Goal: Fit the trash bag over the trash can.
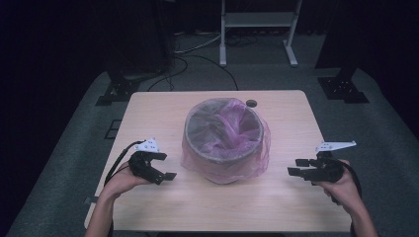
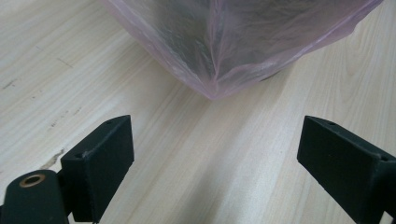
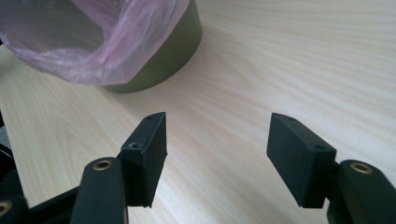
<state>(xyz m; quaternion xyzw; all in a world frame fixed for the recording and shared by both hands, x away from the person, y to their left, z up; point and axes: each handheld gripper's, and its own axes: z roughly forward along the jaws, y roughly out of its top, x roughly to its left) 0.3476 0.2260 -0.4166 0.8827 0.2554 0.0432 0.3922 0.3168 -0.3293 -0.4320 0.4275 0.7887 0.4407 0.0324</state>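
Observation:
A round olive-grey bin stands in the middle of the light wooden table, lined with a thin pink plastic bag folded over its rim and hanging down the outside. My left gripper is held just left of the bin, open, nothing between its jaws. My right gripper is held to the right of the bin, also open and empty. In the left gripper view the bag's hanging fold lies ahead of the gripper. In the right gripper view the bin wall and bag sit at upper left of the gripper.
A small dark hole sits in the tabletop behind the bin. Beyond the table are a white frame stand, black stand bases and cables on the grey floor.

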